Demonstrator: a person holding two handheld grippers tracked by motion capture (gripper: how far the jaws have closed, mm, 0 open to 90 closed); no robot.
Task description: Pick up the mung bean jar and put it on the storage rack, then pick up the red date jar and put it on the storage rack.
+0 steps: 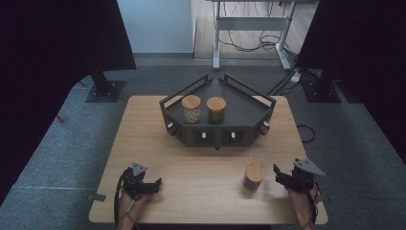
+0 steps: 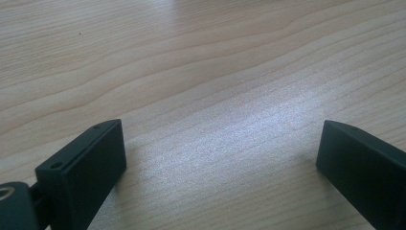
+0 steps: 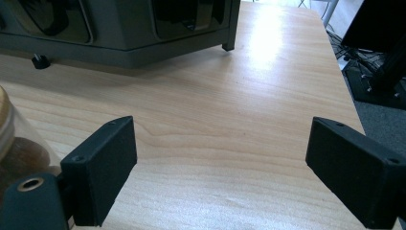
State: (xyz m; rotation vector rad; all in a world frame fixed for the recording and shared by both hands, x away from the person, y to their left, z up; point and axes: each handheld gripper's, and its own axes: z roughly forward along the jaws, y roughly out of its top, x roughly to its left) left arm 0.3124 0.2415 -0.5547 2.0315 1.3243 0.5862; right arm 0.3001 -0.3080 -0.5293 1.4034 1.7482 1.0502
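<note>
Near the table's [image 1: 143, 124] front right corner, just beside our wide-open right gripper [image 1: 280, 178], stands the jar [image 1: 254, 176], probably rigid, breakable glass, best gripped around its body; left gripper [image 1: 152, 184] gapes empty.

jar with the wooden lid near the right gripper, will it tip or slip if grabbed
The clear glass jar with the round wooden lid stands upright on the wooden table, squat, so probably steady. Its glass wall may be slippery and breakable. It appears filled with something brown, so likely not light.
</note>
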